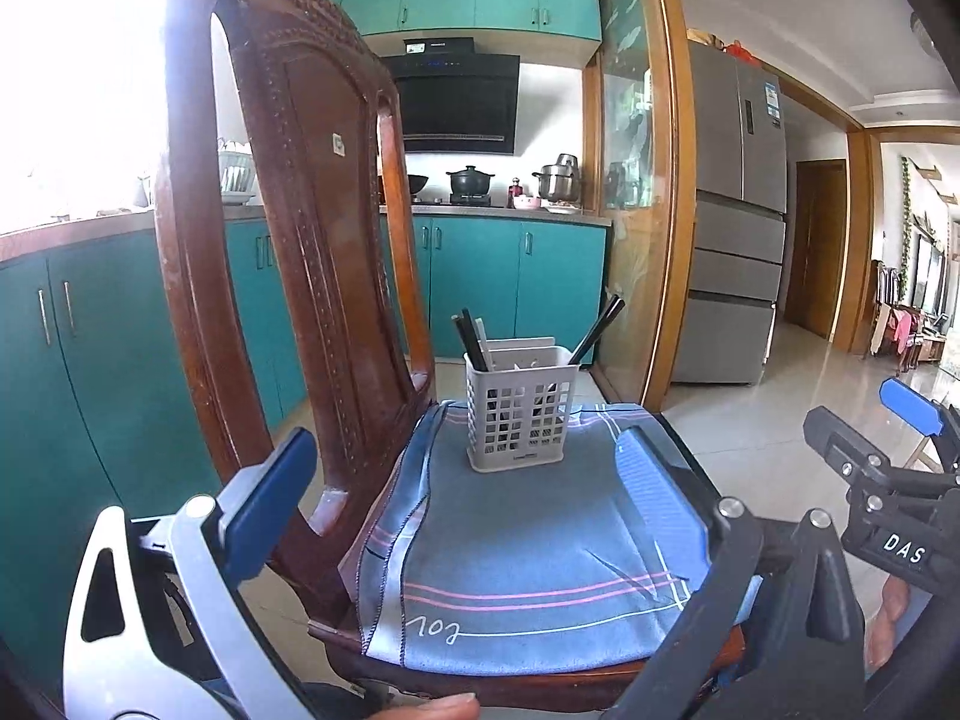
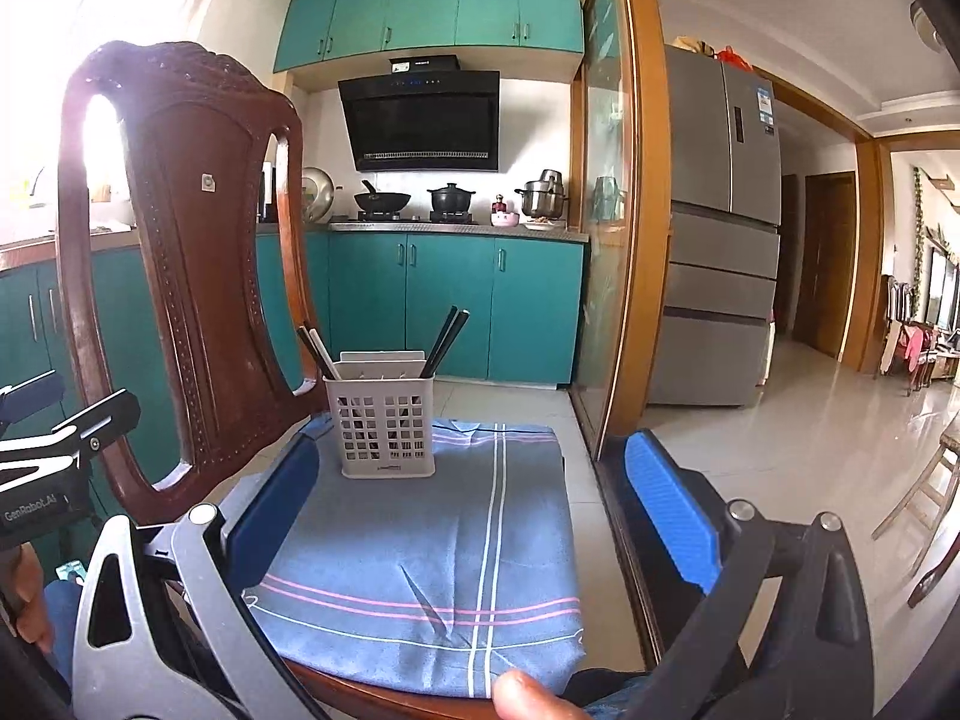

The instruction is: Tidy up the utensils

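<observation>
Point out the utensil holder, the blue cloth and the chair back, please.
utensil holder (image 1: 521, 420): left wrist view, front lattice wall.
blue cloth (image 2: 384, 534): right wrist view, bare middle.
chair back (image 2: 198, 276): right wrist view, central carved panel.

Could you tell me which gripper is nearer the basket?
Hard to call; both hang open and well short of the basket. The left gripper faces it squarely; the right gripper sits slightly to its right.

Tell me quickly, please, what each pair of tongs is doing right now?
Left tongs: open, holding nothing.
Right tongs: open, holding nothing.
</observation>
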A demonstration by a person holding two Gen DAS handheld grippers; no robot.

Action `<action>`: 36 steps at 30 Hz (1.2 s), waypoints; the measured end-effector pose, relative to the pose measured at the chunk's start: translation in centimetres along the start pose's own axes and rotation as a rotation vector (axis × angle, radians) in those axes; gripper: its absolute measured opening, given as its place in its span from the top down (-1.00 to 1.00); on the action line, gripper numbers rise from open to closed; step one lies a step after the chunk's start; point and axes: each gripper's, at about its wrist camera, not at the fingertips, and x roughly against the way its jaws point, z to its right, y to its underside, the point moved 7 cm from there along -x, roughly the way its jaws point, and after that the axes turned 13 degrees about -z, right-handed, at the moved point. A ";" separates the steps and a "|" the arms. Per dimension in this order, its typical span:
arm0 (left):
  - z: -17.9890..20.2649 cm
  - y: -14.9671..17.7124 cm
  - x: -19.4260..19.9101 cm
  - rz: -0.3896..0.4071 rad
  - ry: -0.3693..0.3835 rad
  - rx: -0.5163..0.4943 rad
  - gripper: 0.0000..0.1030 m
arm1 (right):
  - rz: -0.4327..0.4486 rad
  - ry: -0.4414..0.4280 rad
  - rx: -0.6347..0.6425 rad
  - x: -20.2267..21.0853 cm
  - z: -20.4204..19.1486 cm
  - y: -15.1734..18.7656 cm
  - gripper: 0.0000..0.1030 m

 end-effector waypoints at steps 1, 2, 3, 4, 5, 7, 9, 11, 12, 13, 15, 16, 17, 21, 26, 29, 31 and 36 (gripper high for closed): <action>0.0 0.1 0.0 0.000 0.001 -0.001 -0.93 | -0.001 -0.001 -0.003 -0.1 0.0 0.1 -0.94; 0.1 0.1 0.0 -0.001 0.001 -0.002 -0.93 | -0.005 -0.005 -0.007 -0.2 0.0 0.1 -0.94; 0.1 0.1 0.0 -0.001 0.001 -0.002 -0.93 | -0.012 -0.010 -0.010 -0.4 0.0 0.2 -0.94; 0.1 0.0 -0.1 -0.002 0.002 -0.002 -0.93 | -0.014 -0.012 -0.010 -0.4 0.0 0.2 -0.94; 0.1 0.0 -0.1 -0.003 0.003 -0.003 -0.93 | -0.017 -0.012 -0.009 -0.5 0.0 0.2 -0.94; 0.2 0.0 -0.2 -0.005 0.001 -0.005 -0.93 | -0.018 -0.011 -0.007 -0.6 -0.1 0.3 -0.94; 0.2 0.0 -0.2 -0.007 0.002 -0.007 -0.93 | -0.022 -0.015 -0.006 -0.6 -0.1 0.3 -0.94; 0.2 0.0 -0.3 -0.009 0.003 -0.008 -0.93 | -0.024 -0.016 -0.003 -0.7 -0.2 0.3 -0.94; 0.2 0.0 -0.3 -0.009 0.005 -0.009 -0.93 | -0.025 -0.016 -0.002 -0.7 -0.3 0.3 -0.94; 0.2 0.0 -0.4 -0.010 0.006 -0.010 -0.93 | -0.025 -0.017 -0.002 -0.7 -0.3 0.3 -0.94; 0.3 0.0 -0.4 -0.011 0.006 -0.012 -0.93 | -0.026 -0.017 -0.004 -0.8 -0.3 0.3 -0.94; 0.4 0.1 -0.5 -0.012 0.007 -0.014 -0.93 | -0.025 -0.017 -0.004 -0.7 -0.2 0.3 -0.94; 0.5 0.1 -0.5 -0.011 0.008 -0.017 -0.93 | -0.025 -0.018 -0.007 -0.7 -0.2 0.3 -0.94; 0.6 0.2 -0.5 -0.015 0.009 -0.020 -0.93 | -0.026 -0.017 -0.015 -0.8 -0.2 0.3 -0.94; 0.6 0.3 -0.6 -0.021 0.010 -0.019 -0.93 | -0.027 -0.018 -0.025 -0.9 0.0 0.4 -0.94; 0.5 0.3 -0.6 -0.021 0.009 -0.019 -0.93 | -0.029 -0.019 -0.023 -0.9 0.0 0.4 -0.94; 0.5 0.3 -0.7 -0.023 0.009 -0.019 -0.93 | -0.030 -0.020 -0.022 -0.9 -0.1 0.4 -0.94; 0.5 0.3 -0.7 -0.026 0.007 -0.020 -0.93 | -0.032 -0.025 -0.023 -1.0 -0.1 0.4 -0.94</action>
